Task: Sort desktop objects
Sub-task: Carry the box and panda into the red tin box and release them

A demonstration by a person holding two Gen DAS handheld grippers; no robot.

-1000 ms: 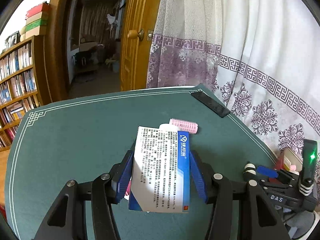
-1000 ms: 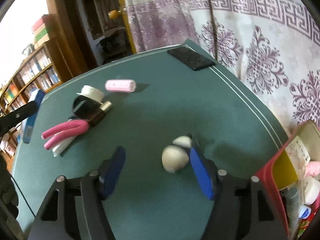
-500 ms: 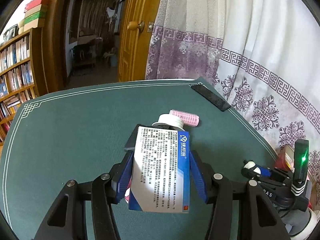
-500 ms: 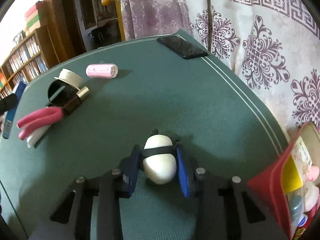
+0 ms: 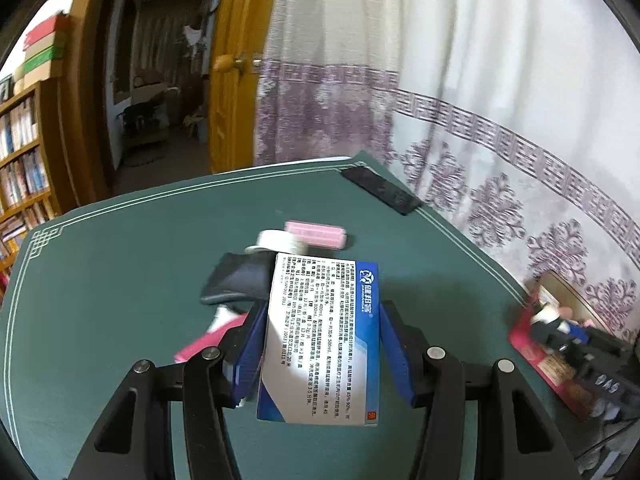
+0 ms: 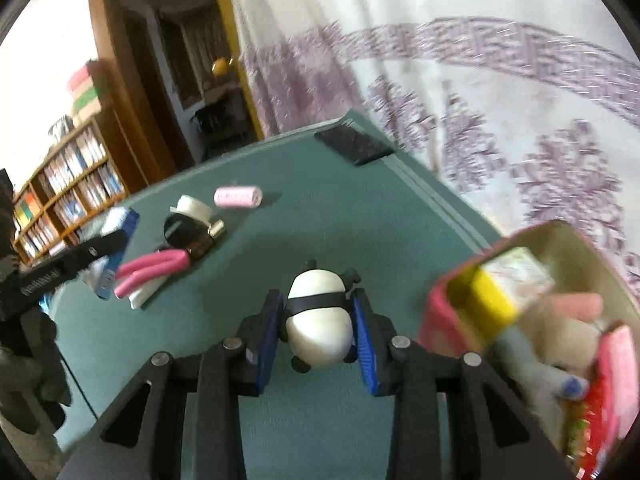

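Two things are riding in my tongs at once. My left gripper (image 5: 320,344) is pinching a blue-and-white printed box (image 5: 320,336) by its sides, holding it upright above the green table mat (image 5: 120,280). My right gripper (image 6: 318,330) is pinching a small white-and-black panda figure (image 6: 318,320); its jaws have just been closing on it, and I am carrying it above the mat, just beside the red storage box (image 6: 440,304) that is already crowded with items. Behind, near the middle of the mat, a pink roller (image 6: 238,197), a white cap (image 6: 194,206), a round black compact (image 6: 180,232) and a pink clip (image 6: 152,270) are lying close together. A black phone (image 6: 352,144) is resting at the mat's far corner.
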